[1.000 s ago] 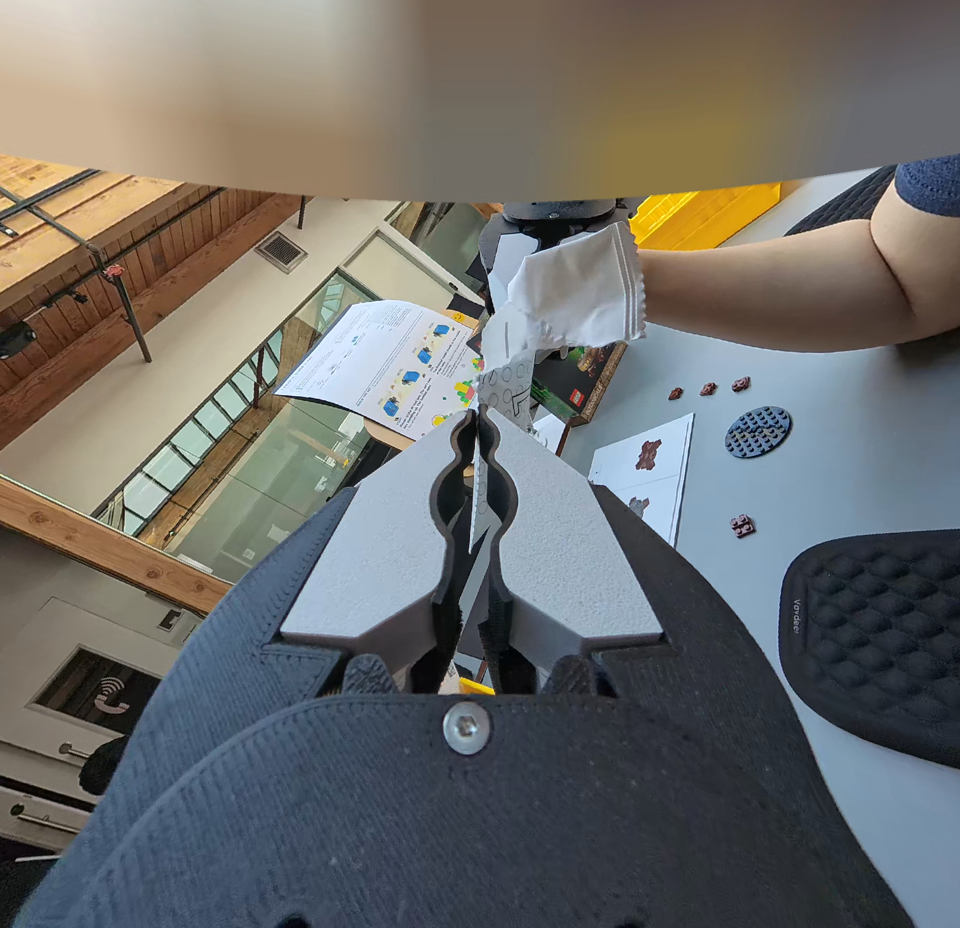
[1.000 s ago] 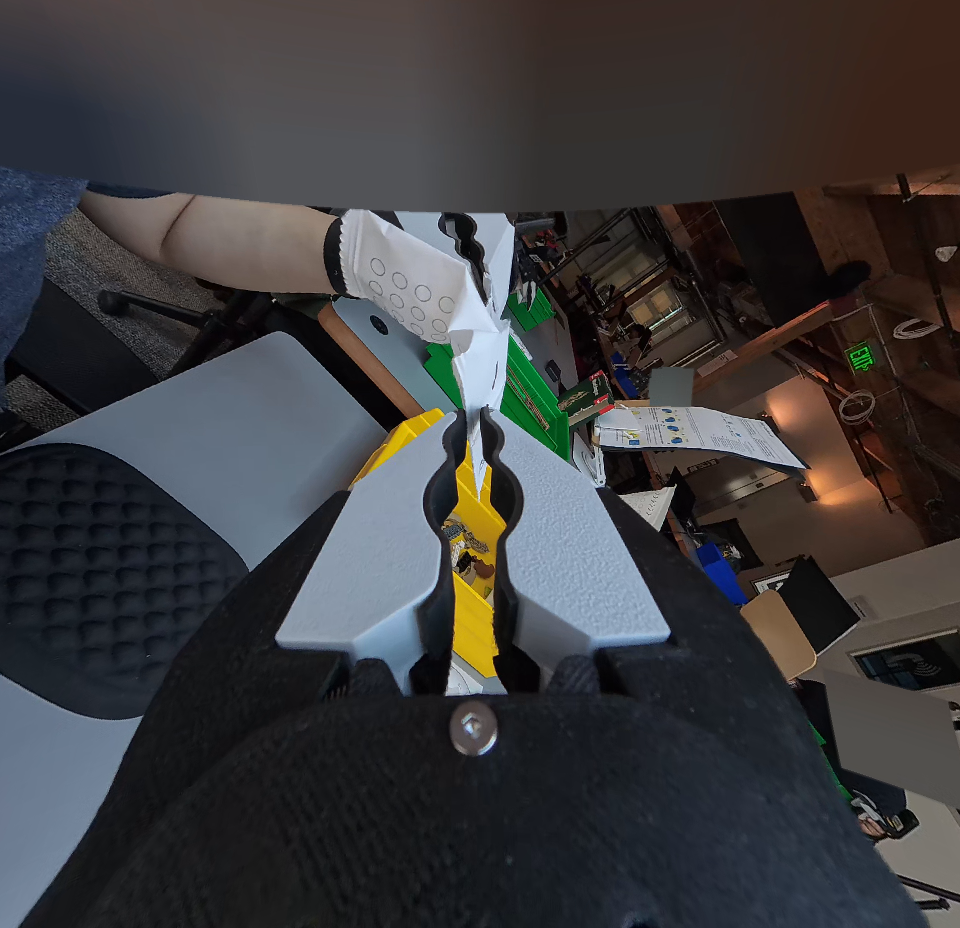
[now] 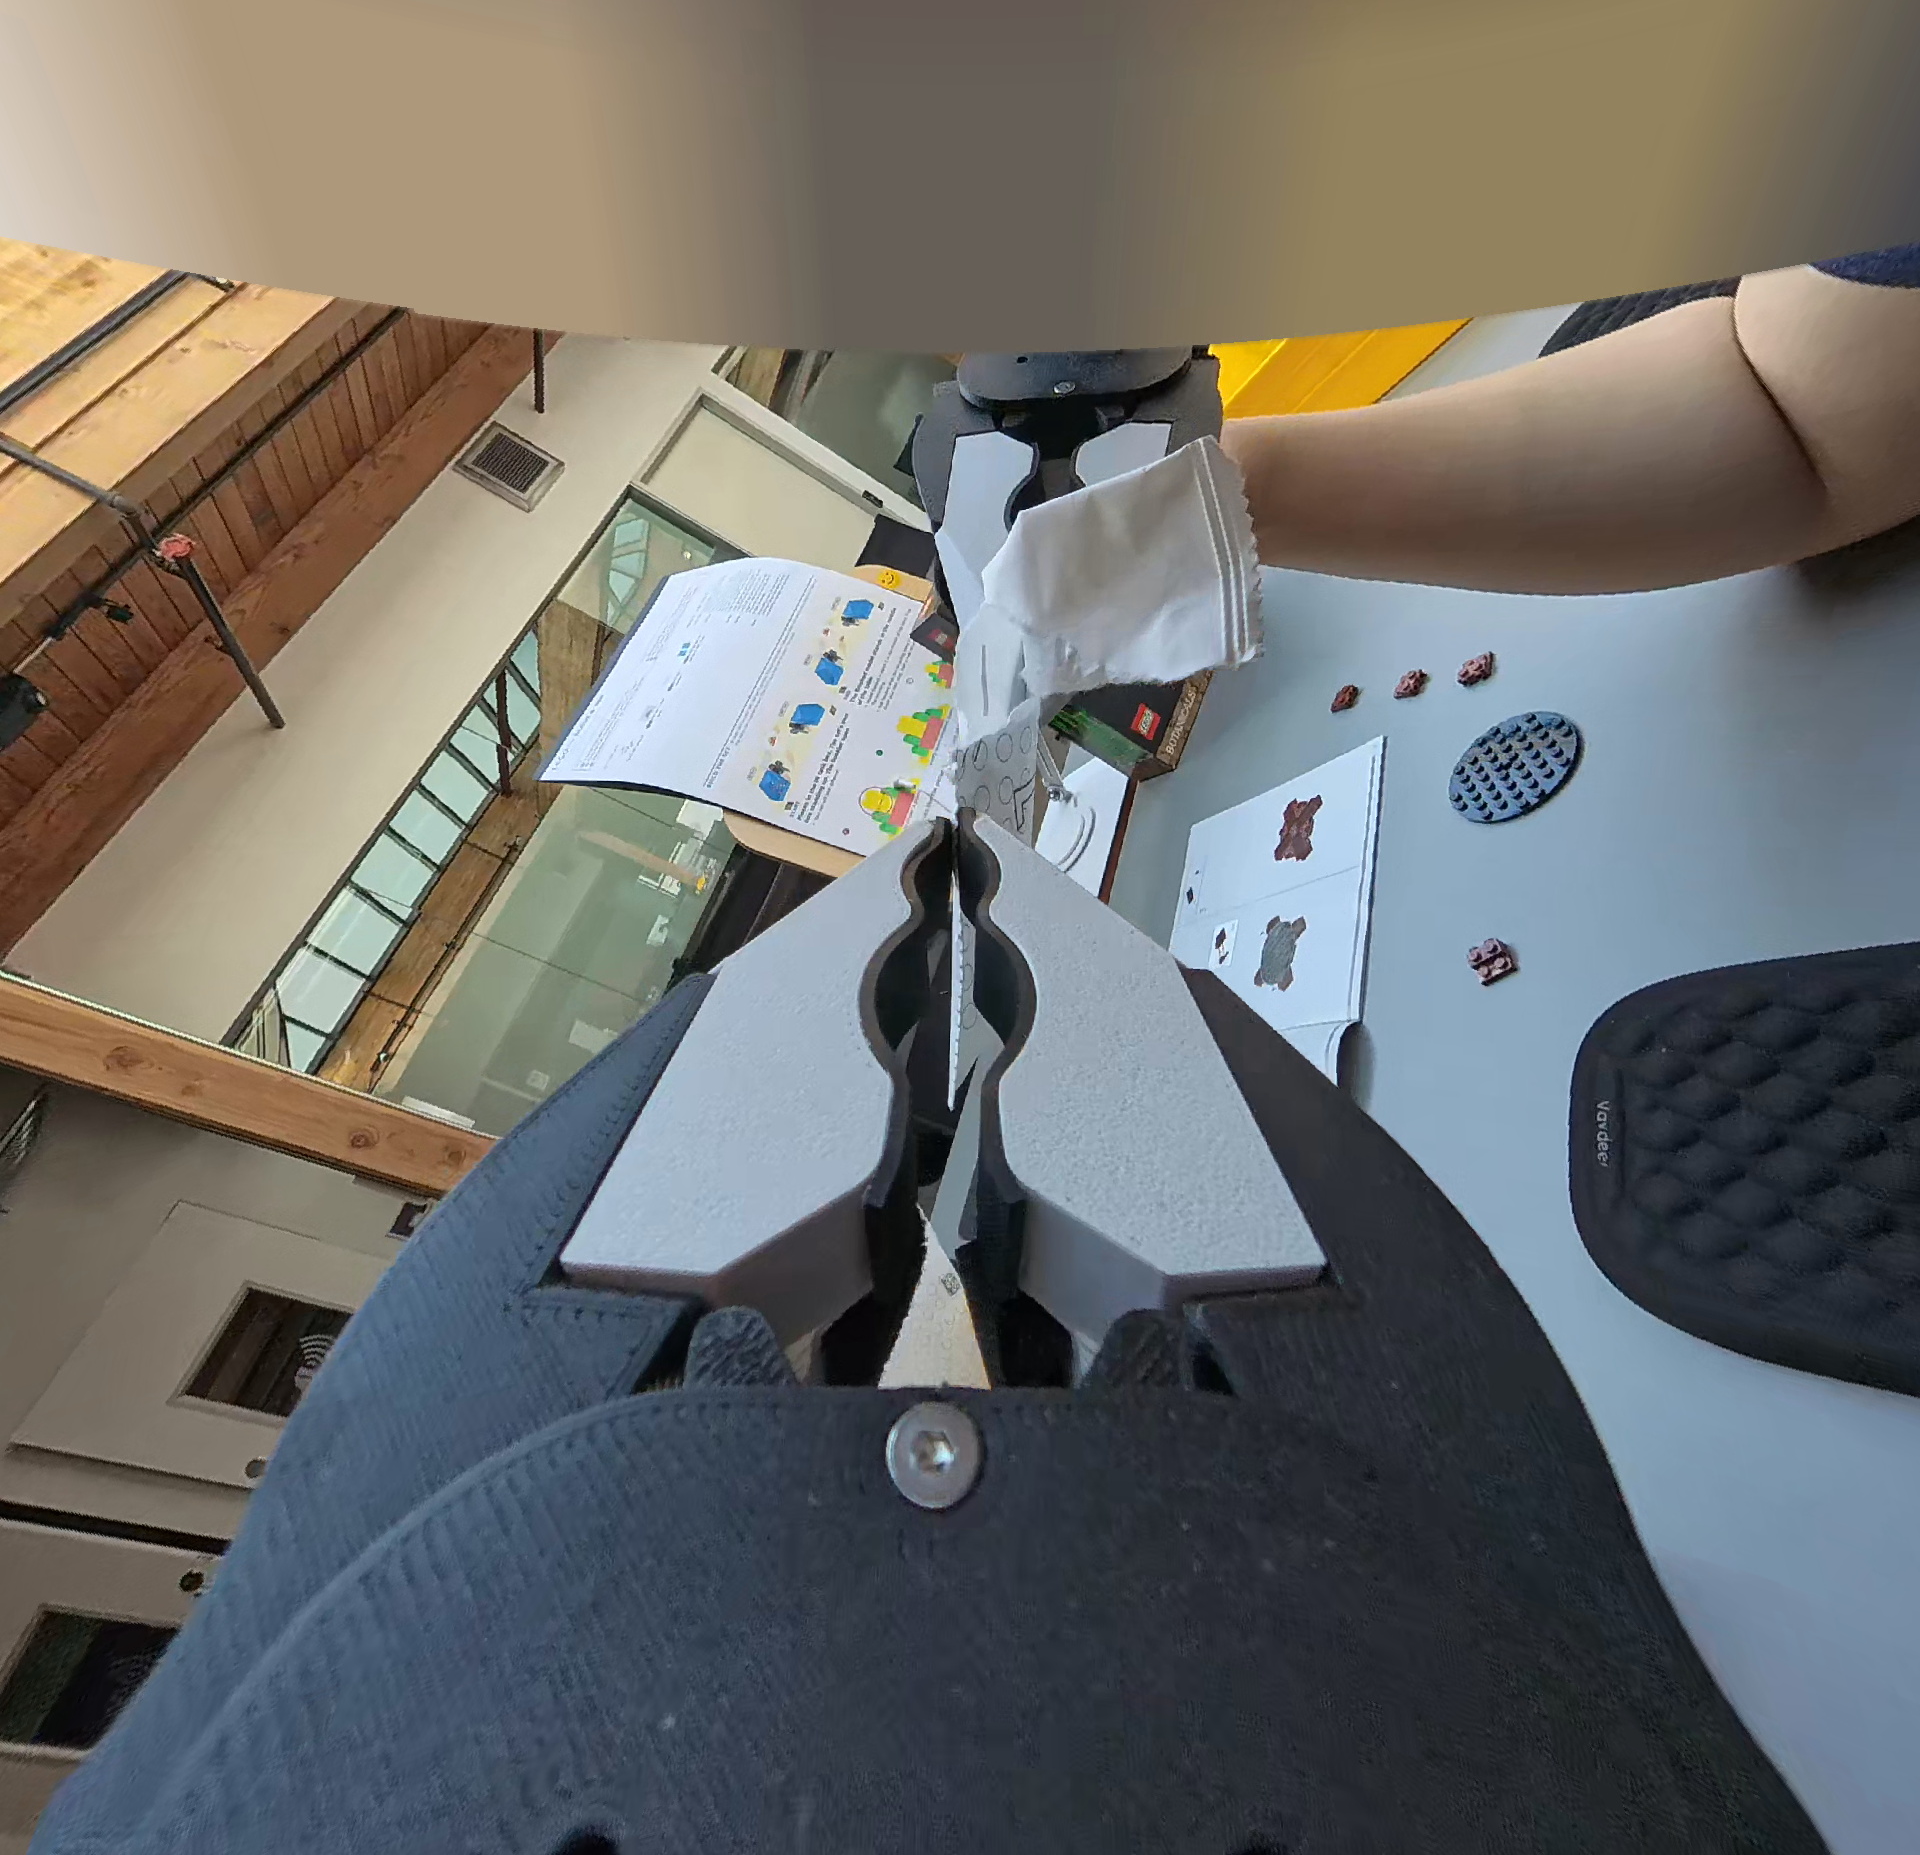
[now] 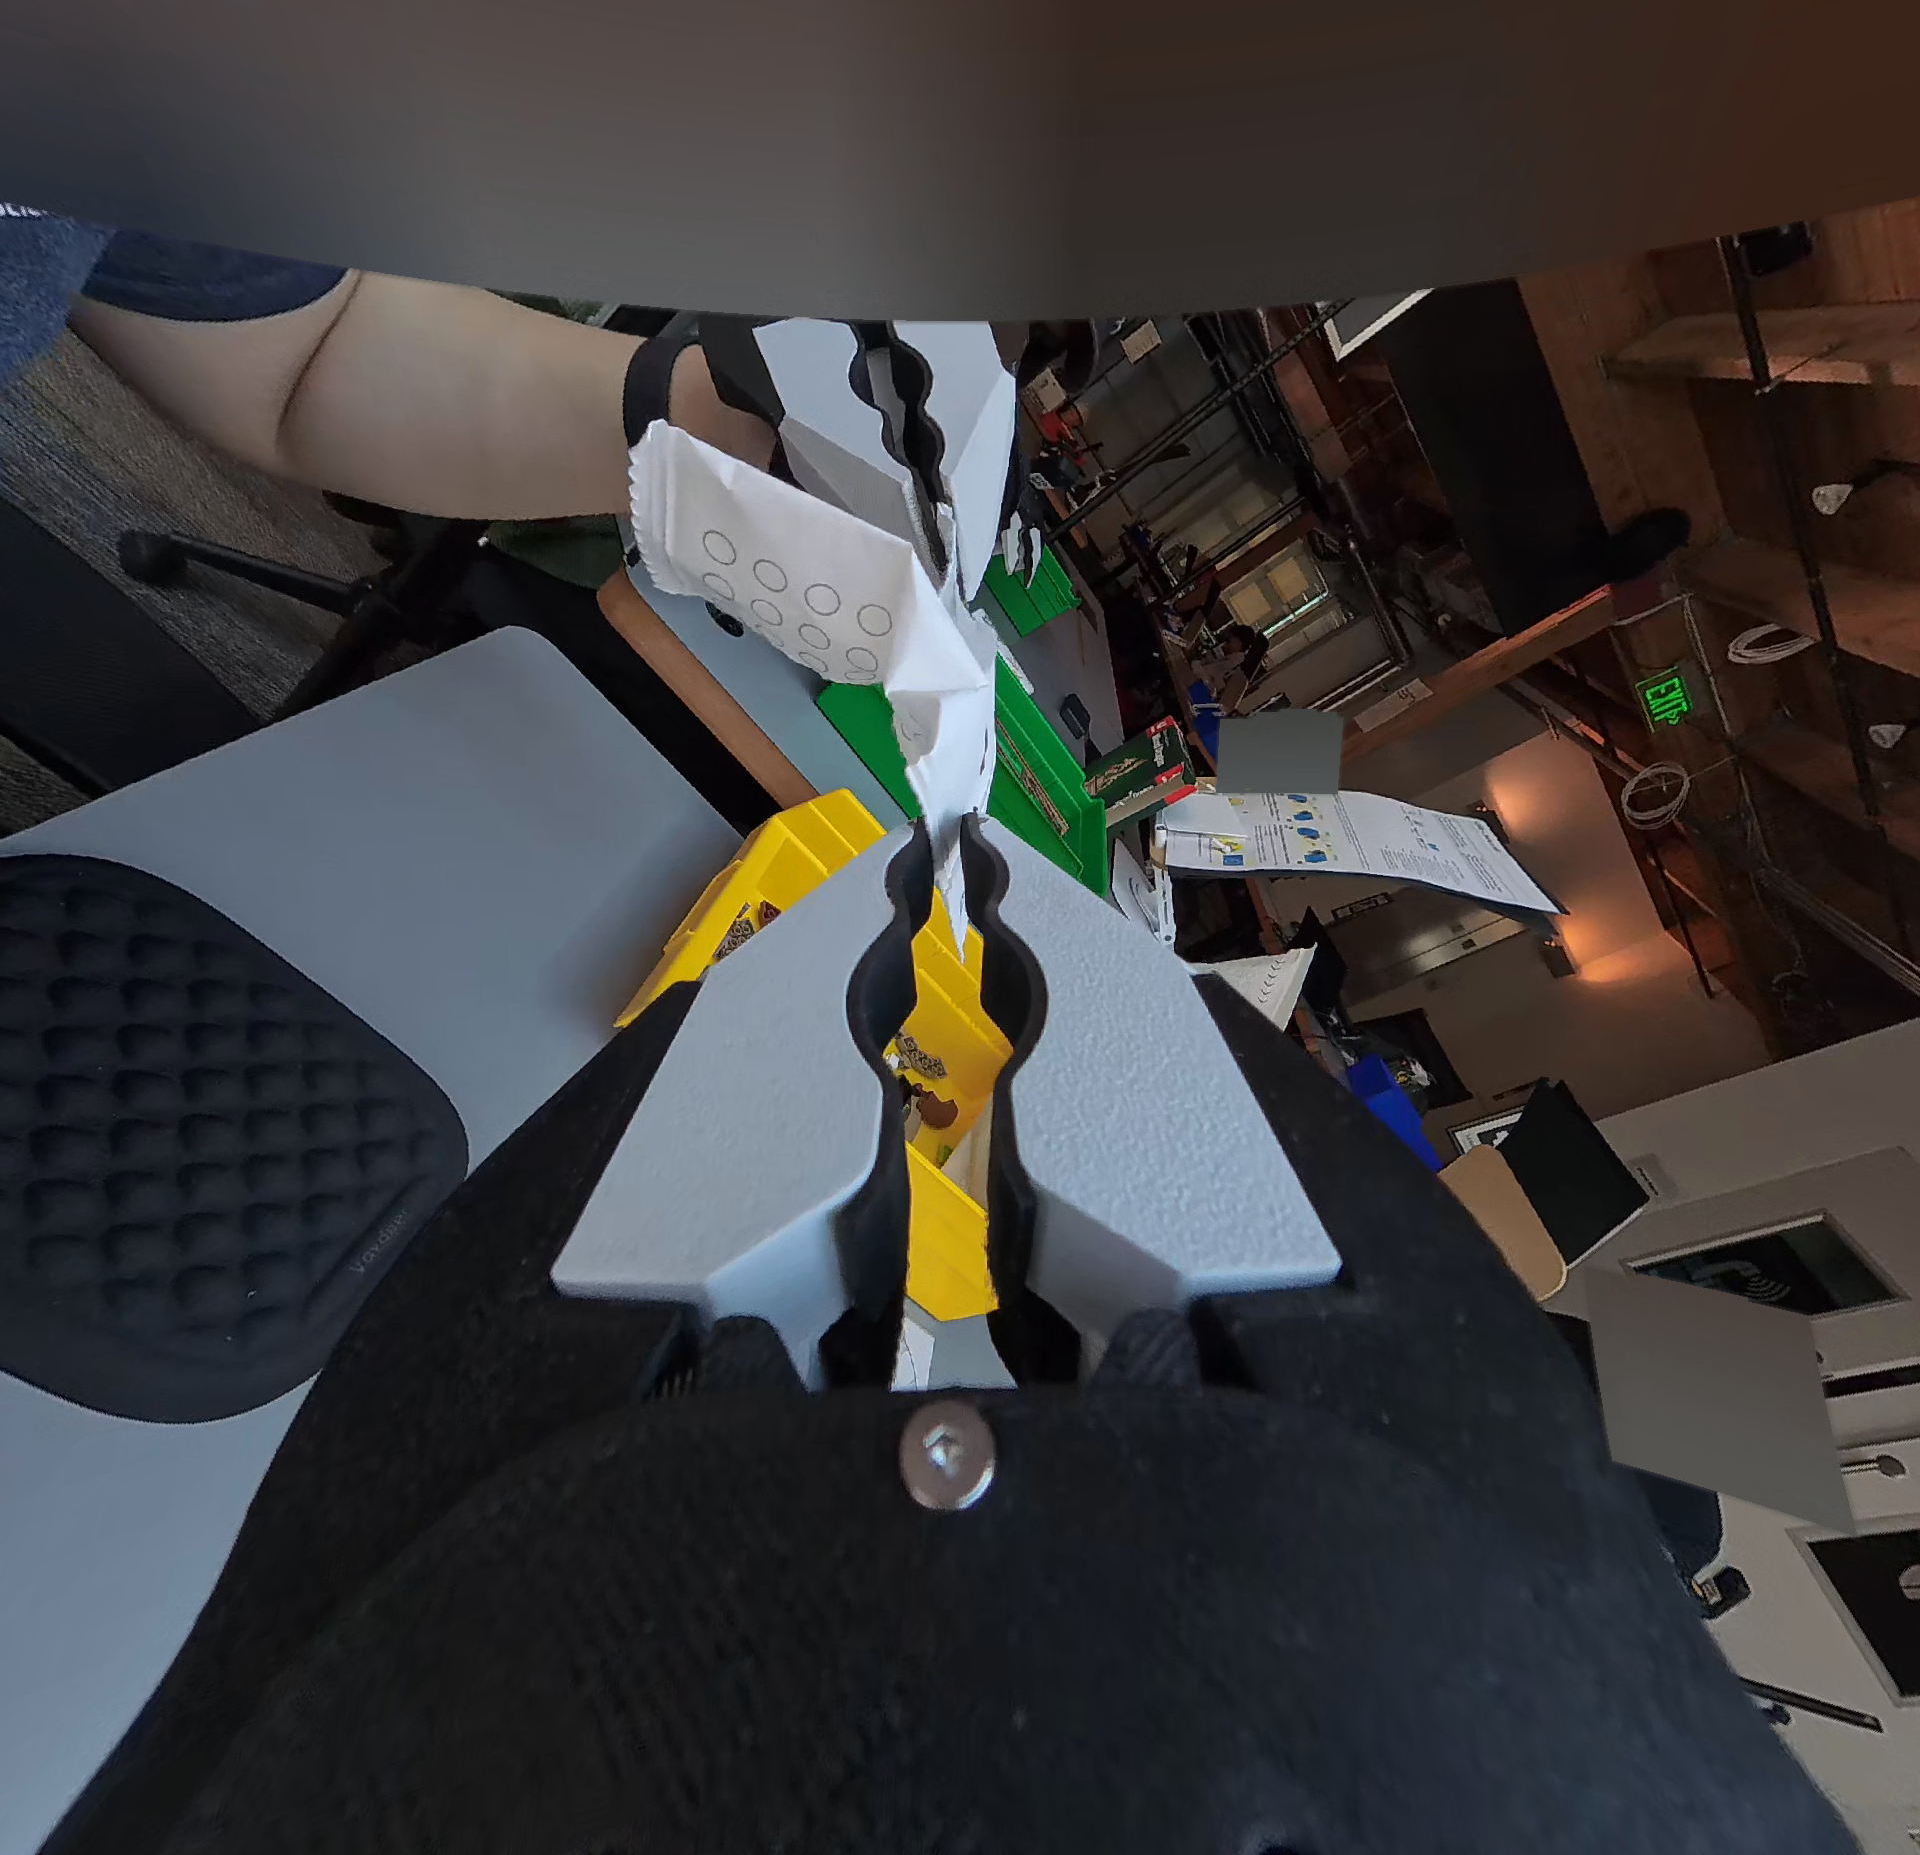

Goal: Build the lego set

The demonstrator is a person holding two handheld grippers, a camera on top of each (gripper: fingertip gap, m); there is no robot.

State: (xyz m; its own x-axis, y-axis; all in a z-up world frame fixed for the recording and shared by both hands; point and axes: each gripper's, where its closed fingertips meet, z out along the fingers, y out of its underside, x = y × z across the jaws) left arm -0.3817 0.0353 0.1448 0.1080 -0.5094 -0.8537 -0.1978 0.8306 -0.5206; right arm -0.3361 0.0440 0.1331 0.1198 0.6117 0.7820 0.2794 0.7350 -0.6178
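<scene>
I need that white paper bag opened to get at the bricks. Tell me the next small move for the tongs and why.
Probably pull the two apart to tear it. The left tongs and the right tongs are each shut on an opposite end of the white paper bag, which is crumpled and twisted in mid-air between them, above the grey table. No open tear shows yet.

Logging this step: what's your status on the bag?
Left gripper and right gripper both shut on the white paper bag, held stretched between them above the table. Not open yet. Nothing in the way.
</scene>
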